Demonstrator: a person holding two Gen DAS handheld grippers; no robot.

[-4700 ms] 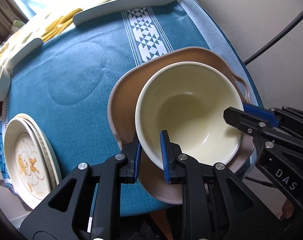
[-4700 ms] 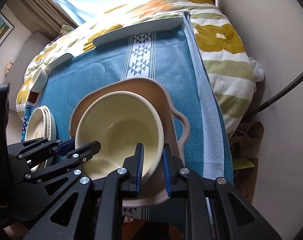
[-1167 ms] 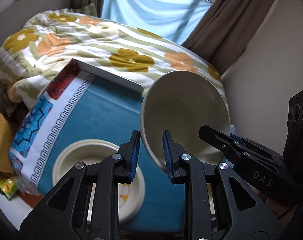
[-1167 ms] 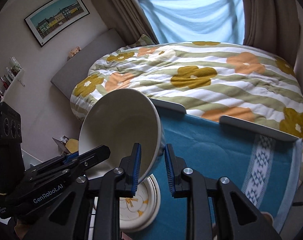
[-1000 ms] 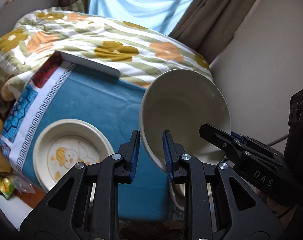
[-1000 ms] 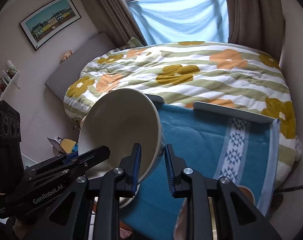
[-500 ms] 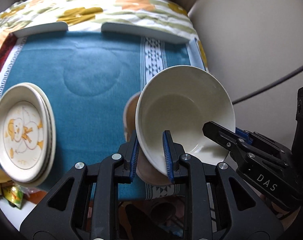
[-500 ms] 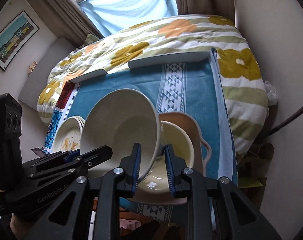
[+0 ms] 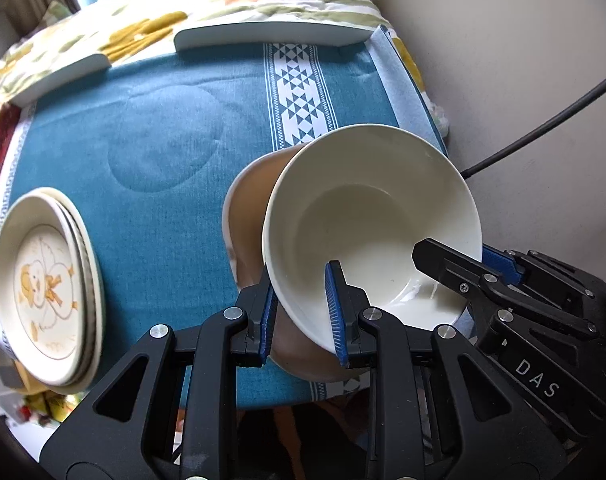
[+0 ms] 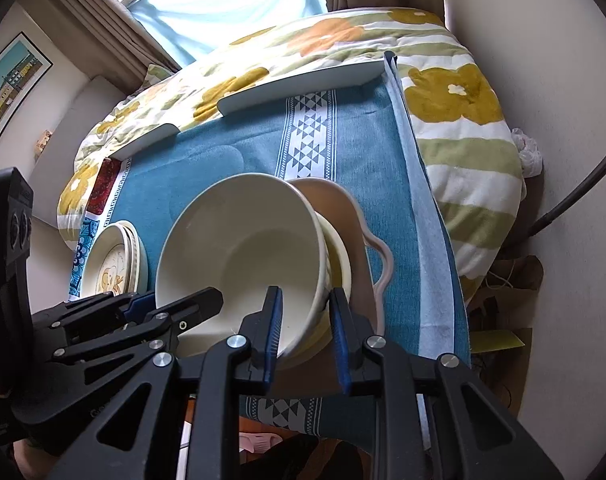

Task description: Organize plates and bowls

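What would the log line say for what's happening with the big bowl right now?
left gripper: shut on cream bowl | right gripper: shut on cream bowl | bowl: tilted over second bowl on pink plate | duck plates: stacked, untouched

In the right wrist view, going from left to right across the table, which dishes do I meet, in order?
stack of duck plates → cream bowl, held at its rim by both grippers → yellowish bowl just under it → pink handled dish.
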